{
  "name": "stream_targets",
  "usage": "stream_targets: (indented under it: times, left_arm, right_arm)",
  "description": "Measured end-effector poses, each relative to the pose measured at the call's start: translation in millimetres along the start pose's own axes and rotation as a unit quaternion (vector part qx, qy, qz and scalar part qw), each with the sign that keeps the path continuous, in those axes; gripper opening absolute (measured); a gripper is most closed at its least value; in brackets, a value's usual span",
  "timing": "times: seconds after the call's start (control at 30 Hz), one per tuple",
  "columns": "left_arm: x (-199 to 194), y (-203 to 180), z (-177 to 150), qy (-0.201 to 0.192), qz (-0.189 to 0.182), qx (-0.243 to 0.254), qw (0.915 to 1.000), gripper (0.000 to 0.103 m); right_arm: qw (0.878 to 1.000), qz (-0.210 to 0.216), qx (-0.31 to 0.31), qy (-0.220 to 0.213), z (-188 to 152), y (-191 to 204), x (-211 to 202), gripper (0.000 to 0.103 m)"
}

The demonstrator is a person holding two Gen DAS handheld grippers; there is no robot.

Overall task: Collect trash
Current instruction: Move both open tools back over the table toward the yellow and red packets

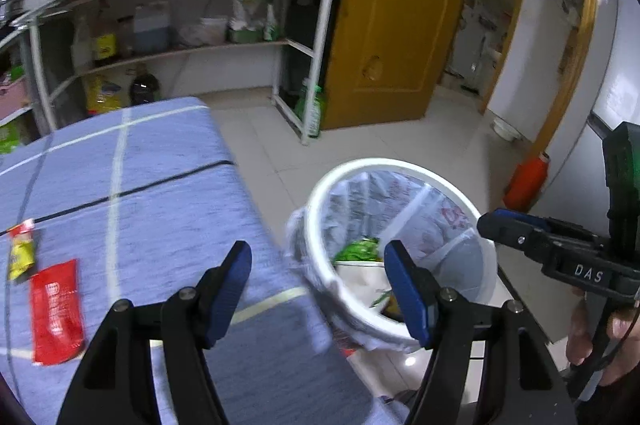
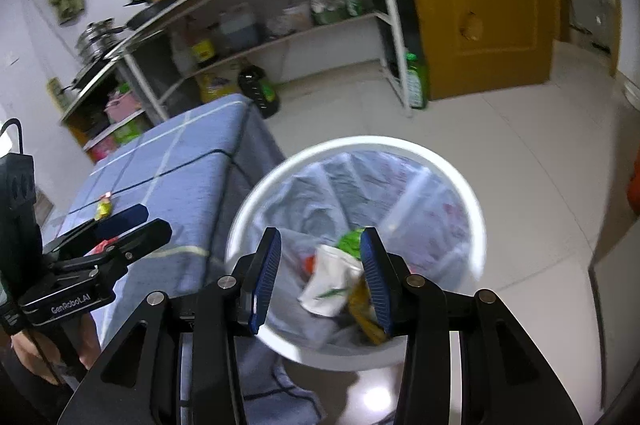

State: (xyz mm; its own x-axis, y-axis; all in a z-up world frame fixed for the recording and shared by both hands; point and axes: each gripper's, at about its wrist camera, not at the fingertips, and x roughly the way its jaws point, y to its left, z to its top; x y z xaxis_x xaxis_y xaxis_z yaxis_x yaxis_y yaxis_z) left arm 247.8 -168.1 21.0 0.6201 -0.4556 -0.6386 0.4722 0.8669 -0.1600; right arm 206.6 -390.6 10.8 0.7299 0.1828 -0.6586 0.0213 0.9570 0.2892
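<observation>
Left claw (image 1: pixel 318 285) spread wide, nothing between the pads. It hangs over the table (image 1: pixel 160 185) edge, half above the bin (image 1: pixel 344 177). Right claw (image 2: pixel 320 279) also spread, empty, pointing down straight into the bin mouth.

Trash still on the table, both pieces off to the left of the left claw, a bit ahead of its tips:
- red packet (image 1: pixel 56 313), flat, glossy, white print on it, lying nearest the left finger.
- yellow packet (image 1: pixel 22 251), smaller, crumpled, red strip at its top end, just beyond the red one; touching it or not, can't tell from the blur.

From the right claw's side the yellow packet sits far left, past the left claw's tips; the red one is mostly hidden behind that claw.

Bin: white round rim, clear plastic liner with red print, standing on the tile floor tight against the table corner. Already in it, directly under the right claw: white crumpled wrapper (image 2: pixel 332 281), green wrapper (image 2: pixel 351 240), yellow-orange wrapper (image 2: pixel 362 309) by the right pad, and a scrap of red.

A hand (image 1: pixel 604 341) grips the right claw's handle.
</observation>
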Motion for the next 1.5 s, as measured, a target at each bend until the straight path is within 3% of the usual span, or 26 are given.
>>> stream_targets:
  times: [0.33,0.77,1.2,1.5]
  left_arm:
    - [-57.5,73.9,-15.3,-0.036,0.066,-0.052,0.9958,0.071]
    - [-99.9,171.0,-44.8,-0.048,0.139,-0.115,0.9823,0.071]
    - [-123.8,232.0,-56.2,-0.064,0.165,-0.161,0.9709,0.071]
    - [-136.4,252.6,-61.6,-0.074,0.162,-0.177,0.9681,0.071]
  right_arm:
    - [0.995,0.067,-0.075,-0.001,-0.7,81.3,11.0,0.043]
    - [0.981,0.139,-0.134,0.030,-9.3,179.5,31.0,0.043]
    - [0.970,0.134,-0.181,0.093,-26.6,251.7,89.6,0.043]
    - [0.962,0.116,-0.209,0.129,-34.6,286.5,135.5,0.043]
